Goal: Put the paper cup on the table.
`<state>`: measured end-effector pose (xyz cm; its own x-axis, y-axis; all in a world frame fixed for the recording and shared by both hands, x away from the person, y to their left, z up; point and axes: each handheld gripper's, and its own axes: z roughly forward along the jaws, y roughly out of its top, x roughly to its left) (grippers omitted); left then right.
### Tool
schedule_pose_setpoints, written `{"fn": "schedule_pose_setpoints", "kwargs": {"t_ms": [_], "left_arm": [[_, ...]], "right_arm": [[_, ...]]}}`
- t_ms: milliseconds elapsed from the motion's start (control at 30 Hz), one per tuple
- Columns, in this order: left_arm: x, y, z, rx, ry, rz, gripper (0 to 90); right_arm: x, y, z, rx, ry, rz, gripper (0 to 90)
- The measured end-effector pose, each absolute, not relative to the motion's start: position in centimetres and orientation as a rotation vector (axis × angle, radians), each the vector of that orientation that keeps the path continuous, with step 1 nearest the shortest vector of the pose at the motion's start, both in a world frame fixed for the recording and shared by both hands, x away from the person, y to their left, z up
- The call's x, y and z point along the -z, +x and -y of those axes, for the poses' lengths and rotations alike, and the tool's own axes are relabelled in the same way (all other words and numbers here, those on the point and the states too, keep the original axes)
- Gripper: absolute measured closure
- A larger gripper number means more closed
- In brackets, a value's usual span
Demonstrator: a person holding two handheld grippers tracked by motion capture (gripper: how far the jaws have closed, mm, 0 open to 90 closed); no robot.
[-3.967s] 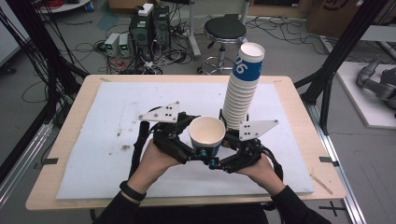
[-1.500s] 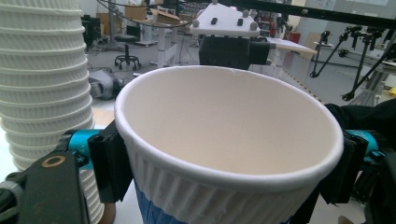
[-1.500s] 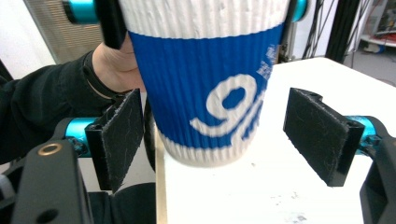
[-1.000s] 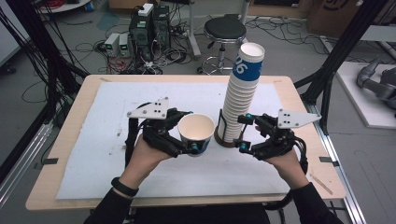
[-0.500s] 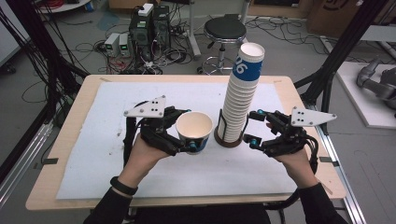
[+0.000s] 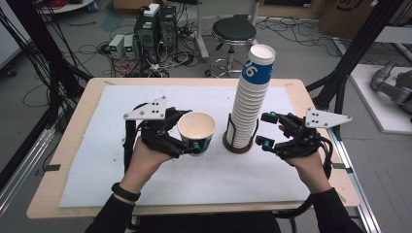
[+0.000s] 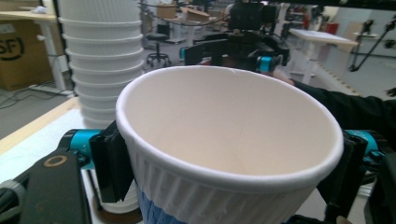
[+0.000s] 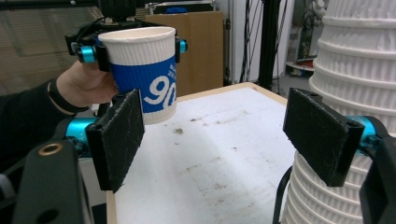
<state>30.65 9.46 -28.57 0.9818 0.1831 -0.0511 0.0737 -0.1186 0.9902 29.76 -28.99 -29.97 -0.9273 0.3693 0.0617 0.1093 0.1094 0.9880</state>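
Table [image 6: 73,160] with white mat [image 6: 111,107] on top, wood edge showing round it. Two forearms in dark sleeves come up from the bottom edge of the high view, each hand on a gripper, both angled inward toward the middle.

Cup stack [image 6: 250,104]: tall column of ribbed white paper cups, upright, long axis vertical, mouths up, top cup with blue band. Sits in a dark round holder [image 6: 238,144] right of mat centre. In the right gripper view the stack [image 8: 359,93] fills the right side, just behind the right-hand pad.

Left gripper [image 6: 187,133]: hand low and left of the stack, wrist roughly level, jaws pointing right toward the stack. Jaws clamped on a single paper cup [image 6: 197,131], pads on opposite sides just under the rim, seen close in the left gripper view [image 7: 229,140]. Cup upright, mouth up, slightly tipped, empty inside, blue band with white digits on the wall [image 8: 149,70]. Held clear above the mat, just left of the stack, not touching it.

Right gripper [image 6: 266,130]: hand right of the stack, jaws pointing left at its lower part. Jaws parted wide, nothing between the pads; near the stack, contact can't be told.
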Motion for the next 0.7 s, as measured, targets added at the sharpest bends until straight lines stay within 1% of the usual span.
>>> {"fn": "schedule_pose_setpoints", "kwargs": {"t_ms": [100,700], "left_arm": [[28.6,30.8,-9.6,-0.099,1.689,-0.2,21.6],[29.0,33.3,-12.6,-0.262,1.693,-0.343,21.6]], "right_arm": [[30.0,29.9,29.1,-1.928,0.49,-2.181,20.8],[30.0,30.5,29.7,-1.938,0.509,-2.144,20.8]]}}
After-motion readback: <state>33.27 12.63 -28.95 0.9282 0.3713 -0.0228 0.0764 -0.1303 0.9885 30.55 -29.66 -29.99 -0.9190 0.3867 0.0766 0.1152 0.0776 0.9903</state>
